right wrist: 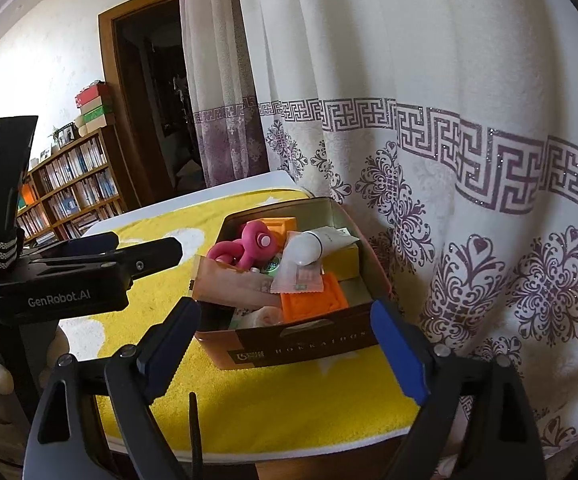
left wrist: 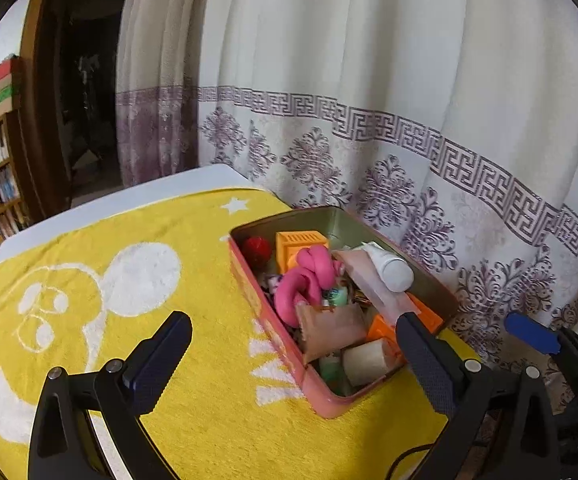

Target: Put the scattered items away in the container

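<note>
- One tin container, rectangular, orange-pink outside, stands open on a yellow towel near the towel's curtain-side edge; its near end wall in the right wrist view is brown with gold lettering.
- Several items lie heaped inside the tin: a pink knotted toy, a white tube, orange plastic blocks, a red ball in the far corner, a brown paper packet, a small clear sachet.
- Left gripper: jaws spread wide, nothing between the pads; it hovers short of the tin's near long side, one finger over the towel, the other over the tin's near corner.
- Right gripper: jaws spread wide, empty, framing the tin's brown end wall without touching it.
- One yellow towel with white cartoon print and stars, covering a white tabletop; no loose items show on its visible surface.
- Backdrop: cream curtain with purple pattern band just behind the tin; bookshelf and dark doorway well apart.
</note>
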A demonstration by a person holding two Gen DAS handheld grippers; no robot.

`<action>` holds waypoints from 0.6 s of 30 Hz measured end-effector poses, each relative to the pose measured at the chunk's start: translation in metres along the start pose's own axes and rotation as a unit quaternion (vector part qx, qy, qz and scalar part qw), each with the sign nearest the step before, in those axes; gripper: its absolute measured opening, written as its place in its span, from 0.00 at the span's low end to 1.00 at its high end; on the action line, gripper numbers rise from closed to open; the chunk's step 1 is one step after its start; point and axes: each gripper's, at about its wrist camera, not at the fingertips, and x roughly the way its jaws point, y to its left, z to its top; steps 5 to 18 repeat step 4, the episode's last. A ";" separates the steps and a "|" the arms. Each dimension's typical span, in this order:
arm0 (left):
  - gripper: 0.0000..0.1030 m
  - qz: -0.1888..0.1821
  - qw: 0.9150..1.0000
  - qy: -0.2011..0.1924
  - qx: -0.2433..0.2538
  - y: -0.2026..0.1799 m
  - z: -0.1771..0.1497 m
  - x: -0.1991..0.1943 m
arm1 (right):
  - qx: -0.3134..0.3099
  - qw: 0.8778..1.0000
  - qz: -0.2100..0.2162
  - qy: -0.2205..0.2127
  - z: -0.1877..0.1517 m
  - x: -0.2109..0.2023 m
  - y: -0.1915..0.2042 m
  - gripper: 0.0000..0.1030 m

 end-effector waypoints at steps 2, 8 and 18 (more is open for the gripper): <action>1.00 -0.001 1.000 0.002 0.004 -0.001 -0.001 0.001 | 0.001 1.000 0.000 0.002 -0.001 0.002 0.000 0.89; 1.00 0.001 1.000 0.003 0.015 -0.003 -0.003 0.002 | 0.003 1.000 0.000 0.006 -0.002 0.004 0.000 0.90; 1.00 0.001 1.000 0.003 0.015 -0.003 -0.003 0.002 | 0.003 1.000 0.000 0.006 -0.002 0.004 0.000 0.90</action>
